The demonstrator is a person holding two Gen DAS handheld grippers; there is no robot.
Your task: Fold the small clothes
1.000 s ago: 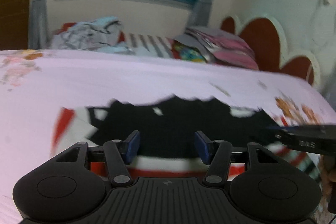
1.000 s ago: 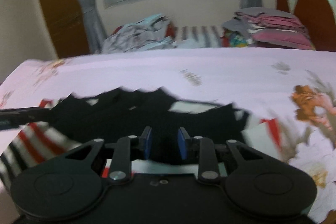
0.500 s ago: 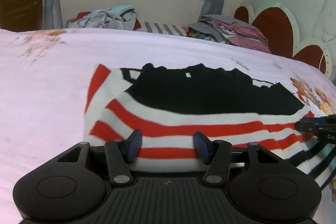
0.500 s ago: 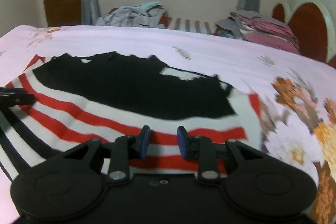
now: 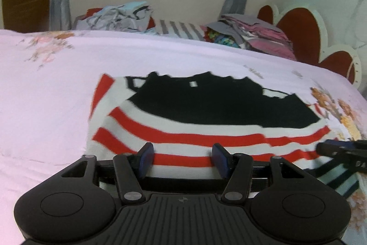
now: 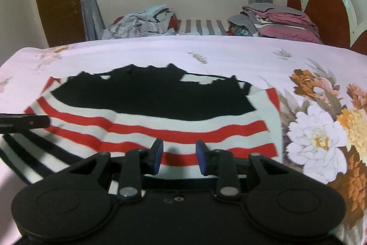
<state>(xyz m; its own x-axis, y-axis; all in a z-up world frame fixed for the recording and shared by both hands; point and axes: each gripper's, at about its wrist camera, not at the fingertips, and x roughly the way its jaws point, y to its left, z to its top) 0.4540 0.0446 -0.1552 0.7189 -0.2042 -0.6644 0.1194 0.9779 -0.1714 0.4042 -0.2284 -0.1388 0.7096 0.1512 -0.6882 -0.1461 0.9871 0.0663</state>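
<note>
A small garment (image 5: 206, 107) lies flat on the pink floral bedsheet (image 5: 45, 95), black at the far part and red-and-white striped toward me, with black-and-white stripes at one side. My left gripper (image 5: 183, 153) is open over the near striped edge, nothing between its blue pads. My right gripper (image 6: 179, 150) hovers over the same striped edge of the garment (image 6: 149, 98) further right. Its jaws are opening and no cloth is pinched between them. Each gripper's tip shows at the edge of the other's view: the right gripper (image 5: 339, 148), the left gripper (image 6: 23, 122).
A crumpled clothes pile (image 5: 119, 17) and a folded stack (image 5: 257, 38) sit beyond the bed's far edge, under a window. A red scalloped headboard (image 5: 298, 33) stands at the right. Big printed flowers (image 6: 321, 137) cover the sheet right of the garment.
Both grippers have drawn back from over the black part to the near red-striped edge. The right jaws have widened a little. The garment lies spread flat.
</note>
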